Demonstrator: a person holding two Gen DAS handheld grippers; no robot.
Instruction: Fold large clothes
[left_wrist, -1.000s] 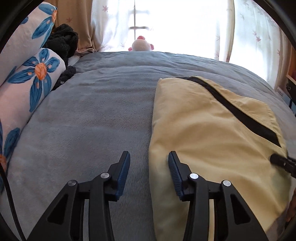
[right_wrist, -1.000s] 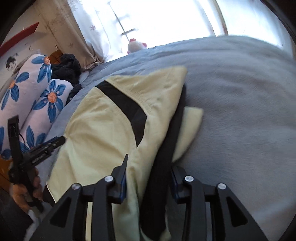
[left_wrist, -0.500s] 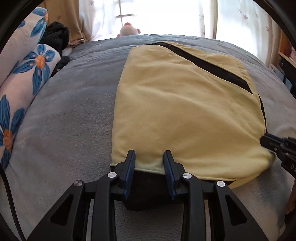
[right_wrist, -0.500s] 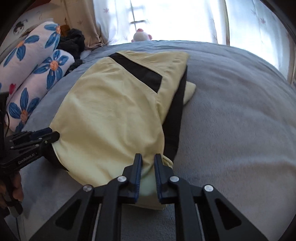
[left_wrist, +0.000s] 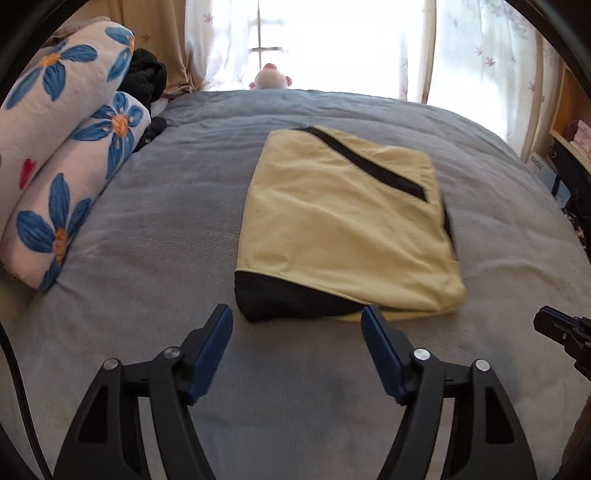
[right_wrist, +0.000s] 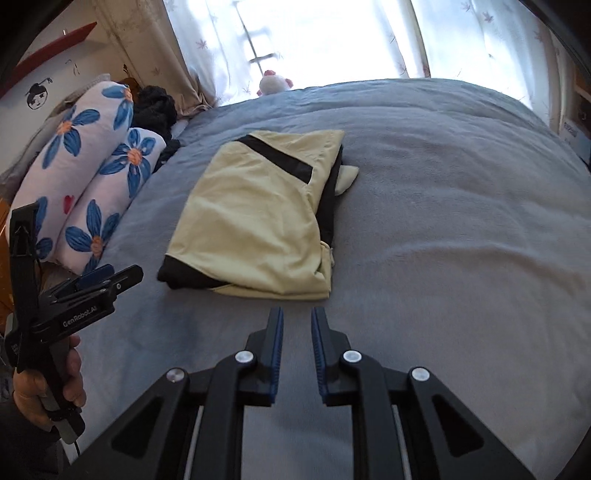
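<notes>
Half a second ago both grippers were closed on the near edge of the yellow garment; now both have let it go and pulled back. The left gripper has its jaws spread wide and holds nothing, with the near edge of the garment just beyond its tips. The right gripper has its jaws only a little apart, a narrow gap, also holding nothing, and its tips are near the front edge of the garment but not touching it.

There is one garment, yellow with black parts, lying folded flat near the middle of the grey bed cover. At the left side of the bed are two rolled pillows with blue flowers, one dark bundle of cloth behind them, and one small plush toy at the far edge by the curtain
</notes>
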